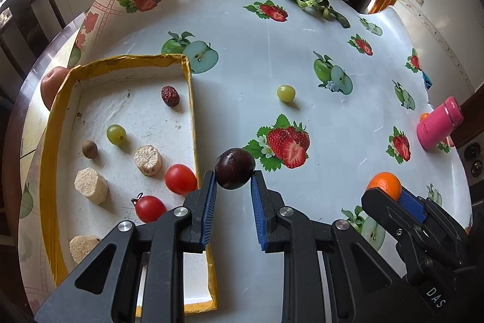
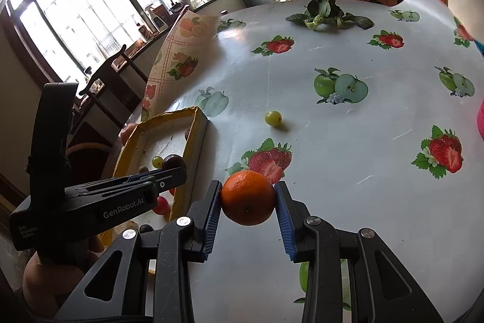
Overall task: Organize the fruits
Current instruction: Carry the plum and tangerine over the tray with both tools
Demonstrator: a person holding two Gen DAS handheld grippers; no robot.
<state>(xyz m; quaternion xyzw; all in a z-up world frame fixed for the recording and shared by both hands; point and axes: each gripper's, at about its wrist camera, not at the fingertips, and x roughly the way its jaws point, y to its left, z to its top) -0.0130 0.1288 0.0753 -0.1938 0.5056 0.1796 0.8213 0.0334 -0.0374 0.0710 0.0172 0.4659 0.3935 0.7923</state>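
Glossy tablecloth [image 1: 242,74], round dark plum [image 1: 234,168], dimpled orange [image 2: 248,197]

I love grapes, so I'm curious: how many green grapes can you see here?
2. One green grape lies inside the yellow-rimmed tray; the other grape sits loose on the tablecloth. The grippers might hide more.

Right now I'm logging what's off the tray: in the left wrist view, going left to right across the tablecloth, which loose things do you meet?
Dark plum in the left jaws → green grape → orange in the right jaws → pink bottle.
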